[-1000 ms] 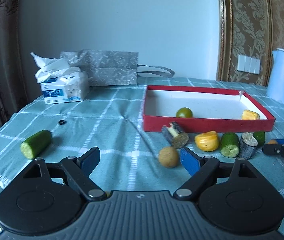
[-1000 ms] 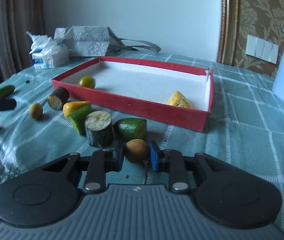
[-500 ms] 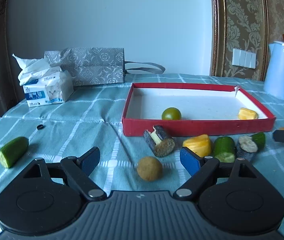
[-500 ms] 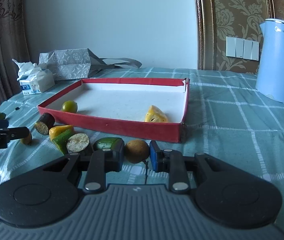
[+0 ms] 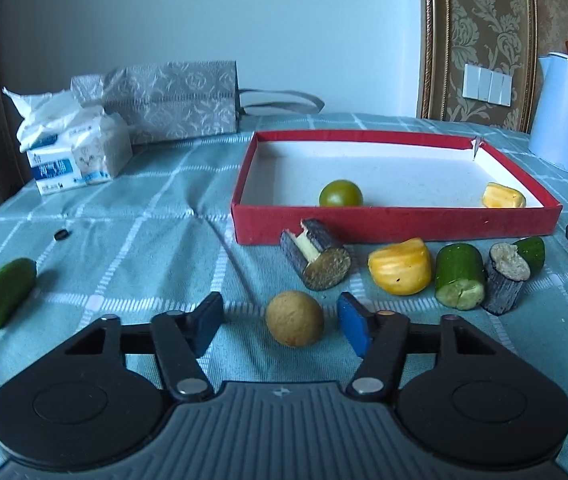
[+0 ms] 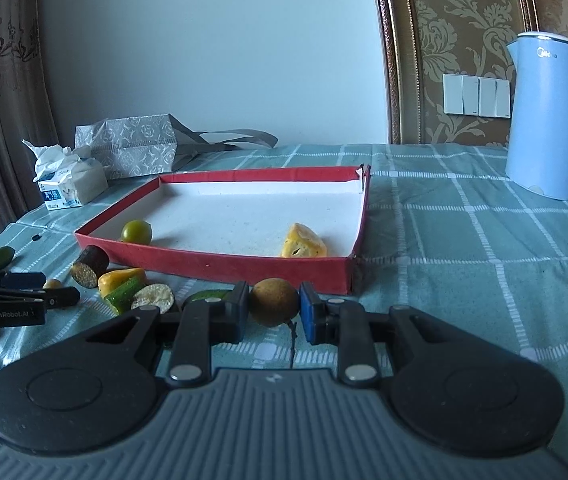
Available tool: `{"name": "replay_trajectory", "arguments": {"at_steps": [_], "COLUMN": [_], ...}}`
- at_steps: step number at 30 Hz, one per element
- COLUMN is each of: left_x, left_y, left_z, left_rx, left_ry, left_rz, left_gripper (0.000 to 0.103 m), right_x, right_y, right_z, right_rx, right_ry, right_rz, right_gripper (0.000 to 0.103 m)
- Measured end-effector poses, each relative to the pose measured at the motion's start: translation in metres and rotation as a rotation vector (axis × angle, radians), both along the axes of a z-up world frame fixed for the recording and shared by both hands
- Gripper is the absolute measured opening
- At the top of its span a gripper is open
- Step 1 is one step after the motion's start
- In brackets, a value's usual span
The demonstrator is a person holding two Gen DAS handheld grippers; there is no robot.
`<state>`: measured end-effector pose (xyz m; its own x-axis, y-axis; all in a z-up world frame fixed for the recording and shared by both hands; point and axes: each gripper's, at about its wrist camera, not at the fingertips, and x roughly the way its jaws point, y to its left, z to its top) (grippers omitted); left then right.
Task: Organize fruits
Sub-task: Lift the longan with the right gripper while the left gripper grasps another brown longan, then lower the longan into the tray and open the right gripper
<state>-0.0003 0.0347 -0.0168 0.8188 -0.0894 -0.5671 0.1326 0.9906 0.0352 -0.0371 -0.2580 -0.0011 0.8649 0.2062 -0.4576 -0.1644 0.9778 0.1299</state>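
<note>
Brown, round and thin-shelled, each longan looks light and prone to roll or crack, best pinched across its middle: the right gripper clamps one longan before the red tray, while the left gripper straddles another longan, jaws wide, untouched.

Tray as landmark, round fruit and wedge inside, cut pieces in front, tissue pack left, kettle right.
</note>
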Motion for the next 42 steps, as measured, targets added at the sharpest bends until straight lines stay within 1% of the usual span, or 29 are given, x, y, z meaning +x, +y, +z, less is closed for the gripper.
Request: {"name": "replay_trajectory", "arguments": {"at_steps": [15,18,19,20,21,24,33,38,42], "left_x": [-0.001,-0.002,-0.002,-0.003,-0.003,-0.004,-0.003,-0.007,-0.008], "left_y": [-0.009,-0.012,-0.013,-0.014,-0.016,-0.019,-0.018,-0.014,-0.009], "left_z": [0.0,0.0,0.0,0.0,0.0,0.0,0.001,0.004,0.006], "left_rx": [0.035,0.039,0.04,0.043,0.046,0.057,0.028,0.011,-0.016], "left_ry": [-0.003,-0.004,-0.005,-0.006,-0.006,-0.01,-0.01,-0.047,-0.066], "left_rz": [0.022,0.024,0.023,0.021,0.02,0.032,0.076,0.102,0.108], "left_gripper": [0.046,0.039,0.036,0.029,0.028,0.027,0.027,0.027,0.027], "right_x": [0.001,0.001,0.002,0.002,0.002,0.003,0.002,-0.003,-0.005], "right_y": [-0.001,-0.001,-0.001,-0.001,-0.002,-0.003,-0.009,-0.009,-0.002], "right_z": [0.0,-0.001,-0.001,-0.001,-0.001,-0.002,-0.001,0.004,0.009], "right_rx": [0.005,0.006,0.008,0.009,0.01,0.018,0.053,0.078,0.064], "right_ry": [0.003,0.003,0.004,0.005,0.006,0.008,-0.008,-0.043,-0.07], "right_rz": [-0.006,-0.008,-0.008,-0.009,-0.01,-0.013,-0.028,-0.022,-0.014], "right_gripper": [0.026,0.026,0.026,0.026,0.026,0.026,0.026,0.026,0.026]}}
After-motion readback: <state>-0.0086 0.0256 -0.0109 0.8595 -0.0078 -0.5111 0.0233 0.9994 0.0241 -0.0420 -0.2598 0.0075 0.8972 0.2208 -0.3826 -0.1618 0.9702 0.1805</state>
